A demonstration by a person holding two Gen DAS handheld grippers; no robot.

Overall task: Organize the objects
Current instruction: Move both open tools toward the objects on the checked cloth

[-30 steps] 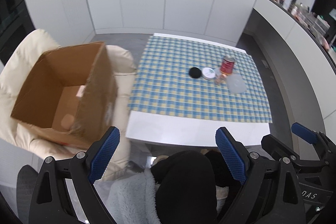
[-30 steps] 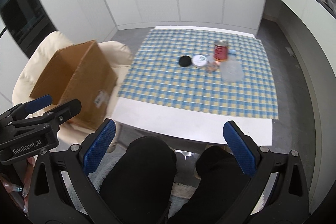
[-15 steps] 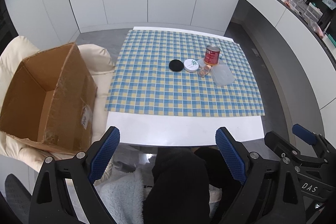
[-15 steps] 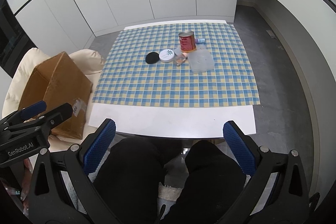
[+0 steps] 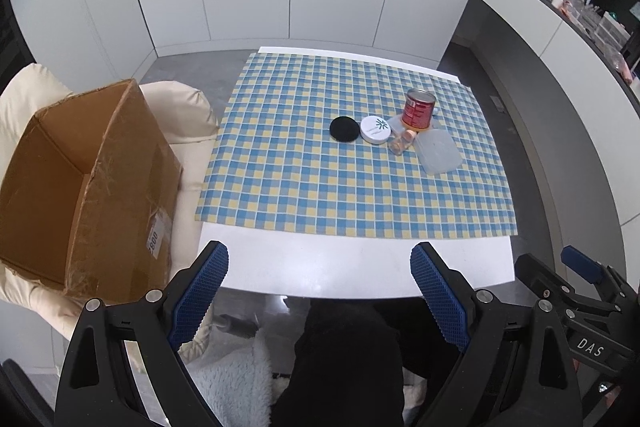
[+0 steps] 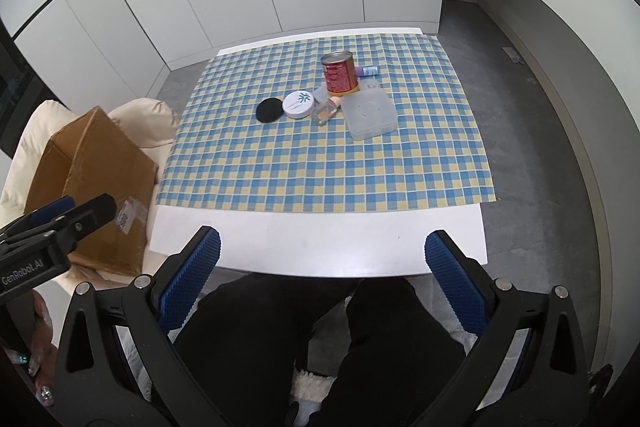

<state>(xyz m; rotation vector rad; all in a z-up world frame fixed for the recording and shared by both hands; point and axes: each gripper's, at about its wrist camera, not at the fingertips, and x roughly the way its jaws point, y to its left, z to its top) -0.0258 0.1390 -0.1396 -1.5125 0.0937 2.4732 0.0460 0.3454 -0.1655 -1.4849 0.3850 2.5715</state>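
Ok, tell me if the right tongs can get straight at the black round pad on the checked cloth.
Probably yes. The right tongs stand open and empty, the black round pad lies flat at the near-left end of the cluster, and only bare checked cloth lies between.

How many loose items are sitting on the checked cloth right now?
6: black puff, white tin, red can, small bottle, clear lidded box, blue tube behind the can. More may be hidden.
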